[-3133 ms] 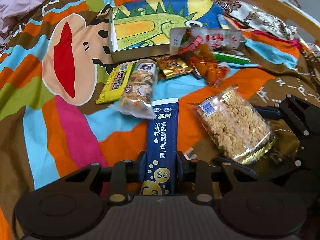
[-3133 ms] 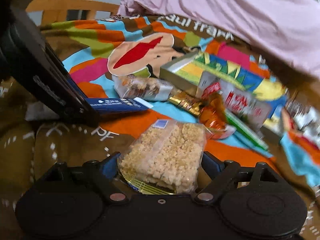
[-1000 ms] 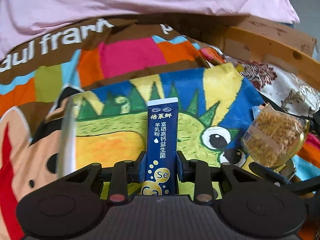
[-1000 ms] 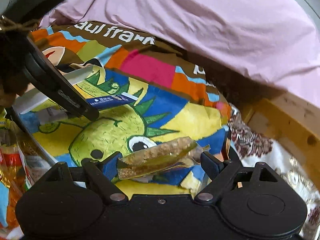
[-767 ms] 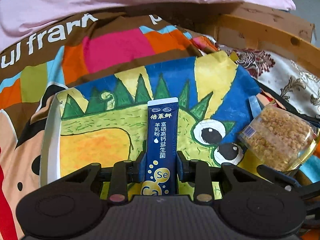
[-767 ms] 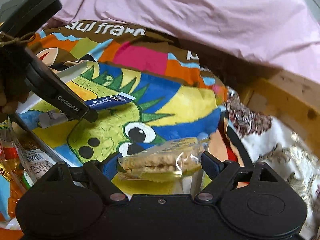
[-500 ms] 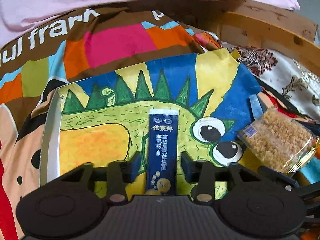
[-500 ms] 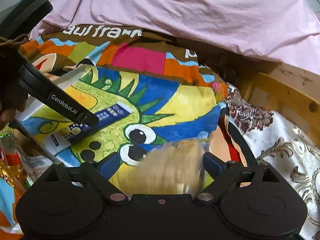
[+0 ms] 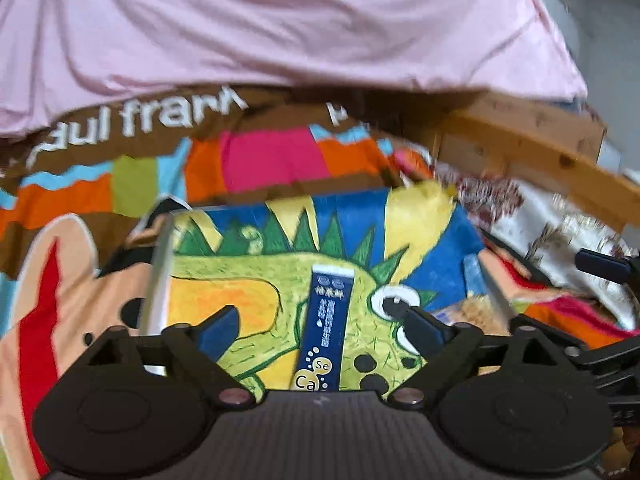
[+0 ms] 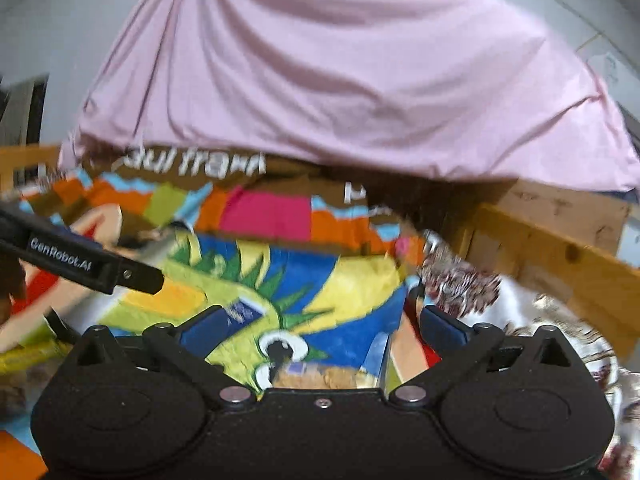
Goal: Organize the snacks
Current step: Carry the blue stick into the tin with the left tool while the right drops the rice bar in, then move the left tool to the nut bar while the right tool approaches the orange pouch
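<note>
Step in hand: the drop-off; both snacks look just released into the dinosaur-print box on the bed, judging by how they lie.
Left hand-held gripper: released, jaws opening, pads well clear of the packet on either side.
Blue stick packet: lies flat on the box's dinosaur print, long way running away from the camera, between the spread fingers but touched by neither.
Right hand-held gripper: released, jaws opening, nothing pressed between the pads.
Puffed-grain snack pack: lies low in the box near its right wall, just under the right hand-held gripper's body; in the left wrist view it peeps out beyond the right finger.
Next move, as I judge it: draw both hand-held grippers back and up clear of the box wall, then go for the snacks left on the bedspread.
Hidden or unclear: both views are motion-blurred; the grain pack is mostly covered by the gripper bodies; the packet's lower end is cut off; the remaining snacks show only as a blurred scrap at the left edge of the right wrist view; the pink cloth blocks whatever is behind.
</note>
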`<state>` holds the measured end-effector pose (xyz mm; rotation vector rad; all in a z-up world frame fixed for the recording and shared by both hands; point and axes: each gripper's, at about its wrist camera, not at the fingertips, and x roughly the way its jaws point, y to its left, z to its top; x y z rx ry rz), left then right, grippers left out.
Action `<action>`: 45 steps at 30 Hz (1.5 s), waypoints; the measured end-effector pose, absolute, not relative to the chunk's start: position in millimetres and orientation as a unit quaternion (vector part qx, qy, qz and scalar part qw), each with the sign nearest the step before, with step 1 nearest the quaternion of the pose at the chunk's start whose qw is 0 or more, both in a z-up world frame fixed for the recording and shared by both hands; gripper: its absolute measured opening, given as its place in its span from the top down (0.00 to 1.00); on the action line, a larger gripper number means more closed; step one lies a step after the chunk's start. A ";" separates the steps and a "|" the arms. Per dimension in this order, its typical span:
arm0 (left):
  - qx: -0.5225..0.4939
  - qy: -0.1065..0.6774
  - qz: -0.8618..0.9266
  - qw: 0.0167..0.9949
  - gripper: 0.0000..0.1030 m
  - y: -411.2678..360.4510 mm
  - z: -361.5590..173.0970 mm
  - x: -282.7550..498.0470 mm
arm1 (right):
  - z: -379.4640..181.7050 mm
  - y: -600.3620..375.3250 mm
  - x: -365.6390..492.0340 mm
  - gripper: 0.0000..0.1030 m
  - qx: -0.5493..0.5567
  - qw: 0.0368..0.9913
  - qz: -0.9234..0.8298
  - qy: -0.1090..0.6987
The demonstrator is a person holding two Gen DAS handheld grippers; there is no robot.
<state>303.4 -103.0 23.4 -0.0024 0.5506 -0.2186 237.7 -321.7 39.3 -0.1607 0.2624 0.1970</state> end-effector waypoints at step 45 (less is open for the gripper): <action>-0.048 0.259 -0.027 0.964 0.00 2.5 -5.7 57.0 | 1.5 -245.3 47.9 0.01 -0.060 0.954 0.173 0.237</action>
